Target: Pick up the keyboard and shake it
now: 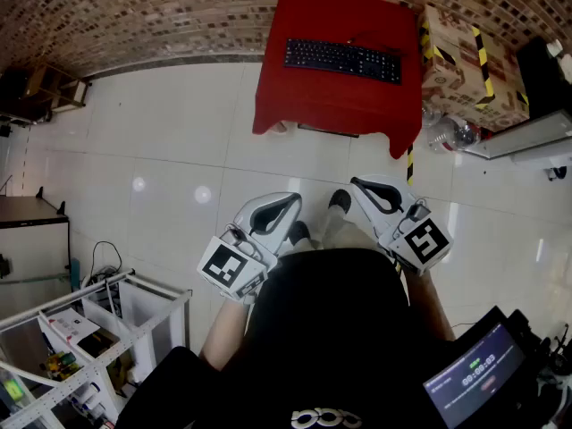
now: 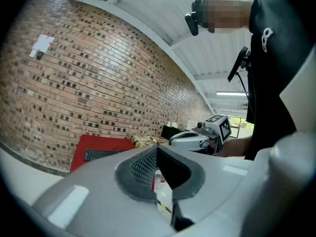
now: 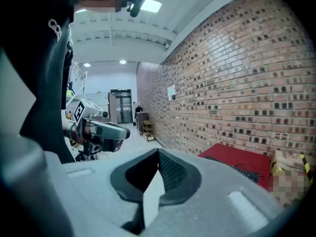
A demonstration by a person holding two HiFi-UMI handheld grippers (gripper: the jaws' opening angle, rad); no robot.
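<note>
The left claw (image 1: 288, 206) was seen closed, its jaws brought together at the tips with nothing caught between them. The right claw (image 1: 362, 188) was likewise closed and empty. Both were held low in front of the person's body, above the white tiled floor (image 1: 161, 150), side by side but apart, and pointed toward the red-covered table (image 1: 340, 105). The keyboard (image 1: 342, 60) was laid flat on that table, toward its far edge by the brick wall (image 1: 134, 7), well apart from both claws and touched by neither. A cardboard box (image 1: 460, 61) was set just beside the table.
</note>
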